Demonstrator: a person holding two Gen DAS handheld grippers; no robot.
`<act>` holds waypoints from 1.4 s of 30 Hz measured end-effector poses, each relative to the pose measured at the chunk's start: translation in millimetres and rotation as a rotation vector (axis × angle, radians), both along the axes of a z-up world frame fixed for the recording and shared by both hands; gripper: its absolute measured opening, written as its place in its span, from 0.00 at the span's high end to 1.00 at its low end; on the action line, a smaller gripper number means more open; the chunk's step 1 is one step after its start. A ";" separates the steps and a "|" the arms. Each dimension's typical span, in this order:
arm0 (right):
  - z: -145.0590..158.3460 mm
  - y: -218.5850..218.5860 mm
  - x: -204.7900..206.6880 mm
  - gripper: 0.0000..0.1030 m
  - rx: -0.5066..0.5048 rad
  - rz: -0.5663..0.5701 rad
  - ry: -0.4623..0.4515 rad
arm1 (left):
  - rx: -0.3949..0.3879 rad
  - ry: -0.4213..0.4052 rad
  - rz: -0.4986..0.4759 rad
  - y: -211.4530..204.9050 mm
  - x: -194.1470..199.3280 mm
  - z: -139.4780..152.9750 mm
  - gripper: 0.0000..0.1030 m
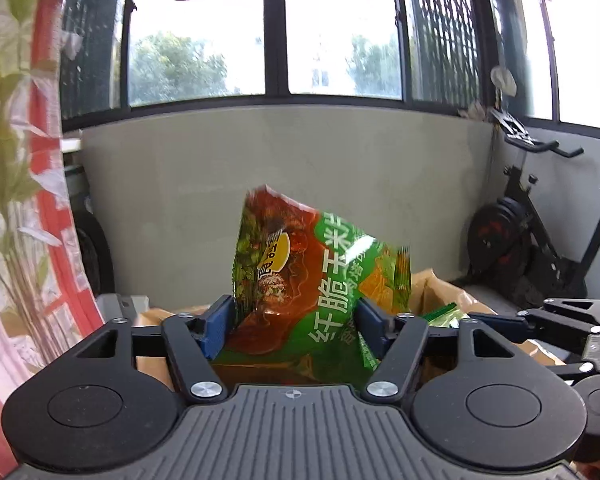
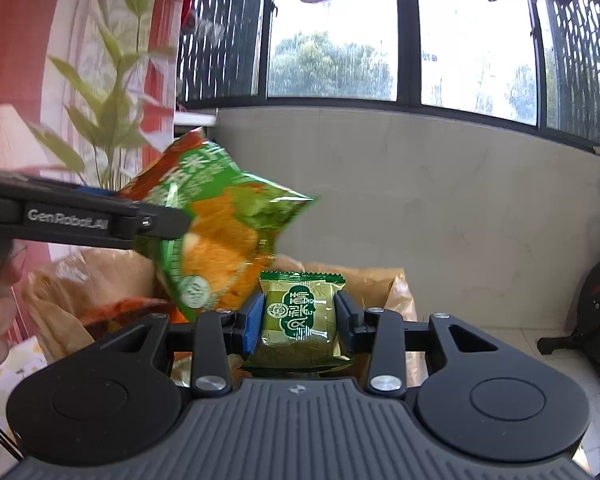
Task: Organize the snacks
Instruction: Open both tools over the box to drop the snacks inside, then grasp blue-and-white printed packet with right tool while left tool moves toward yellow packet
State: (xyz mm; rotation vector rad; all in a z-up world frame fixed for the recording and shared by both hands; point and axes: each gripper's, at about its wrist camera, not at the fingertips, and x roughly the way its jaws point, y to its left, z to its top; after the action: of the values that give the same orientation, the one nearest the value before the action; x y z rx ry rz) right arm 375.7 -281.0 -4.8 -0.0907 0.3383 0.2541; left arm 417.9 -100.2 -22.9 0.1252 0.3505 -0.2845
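Observation:
My left gripper (image 1: 292, 326) is shut on a large green and orange chip bag (image 1: 312, 280) and holds it upright in the air. The same bag (image 2: 220, 224) shows in the right wrist view, held from the left by the left gripper (image 2: 168, 220). My right gripper (image 2: 298, 324) is shut on a small green and gold snack packet (image 2: 300, 316). The right gripper (image 1: 500, 320) also enters the left wrist view from the right. Both snacks hang above an open brown cardboard box (image 2: 396, 288), which also shows in the left wrist view (image 1: 452, 292).
A grey low wall (image 1: 300, 152) under big windows stands behind the box. An exercise bike (image 1: 540, 232) is at the right. A red and floral curtain (image 1: 40, 200) hangs at the left. Crinkled plastic wrap (image 2: 84, 280) lies at the box's left side.

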 end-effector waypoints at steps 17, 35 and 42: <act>8.8 -16.4 -50.8 0.37 0.079 -0.001 0.001 | -0.009 -0.032 0.043 36.1 -58.3 8.2 0.20; -66.5 -32.7 -166.5 0.37 0.121 -0.026 0.028 | -0.138 0.047 0.146 127.0 -177.0 -60.7 0.20; -126.6 -23.5 -165.2 0.37 0.086 -0.024 0.194 | -0.143 0.159 0.136 117.0 -180.0 -109.8 0.21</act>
State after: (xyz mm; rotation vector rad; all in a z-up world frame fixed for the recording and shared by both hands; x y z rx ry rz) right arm 210.5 -304.5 -131.4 0.0233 0.5198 0.2539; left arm 237.8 16.8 -132.7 -0.0628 0.4932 -0.1841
